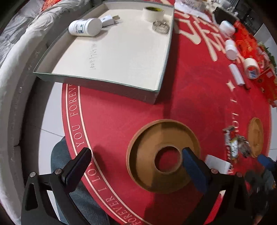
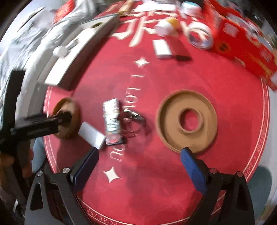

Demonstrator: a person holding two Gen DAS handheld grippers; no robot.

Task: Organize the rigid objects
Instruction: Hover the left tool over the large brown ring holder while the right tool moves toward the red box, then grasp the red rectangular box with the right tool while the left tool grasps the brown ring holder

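A shallow white box (image 1: 121, 53) at the back left of a red round mat (image 1: 121, 124) holds a white bottle (image 1: 84, 27), a plug adapter (image 1: 110, 19), a tape roll (image 1: 153, 13) and a metal ring (image 1: 161, 27). My left gripper (image 1: 136, 166) is open over a brown ring-shaped disc (image 1: 162, 154), one finger at its centre hole. My right gripper (image 2: 138, 166) is open and empty above the mat, near a second brown disc (image 2: 187, 121). A foil packet (image 2: 111, 119), a metal clip (image 2: 134, 121) and a white block (image 2: 91, 136) lie between the discs.
White bottles (image 1: 231, 49), a tape roll (image 1: 251, 68), a small white box (image 1: 236, 74) and red cartons (image 2: 242, 43) sit along the far right. A grey sofa (image 1: 15, 69) runs along the left. White floor tile (image 1: 50, 110) shows past the mat edge.
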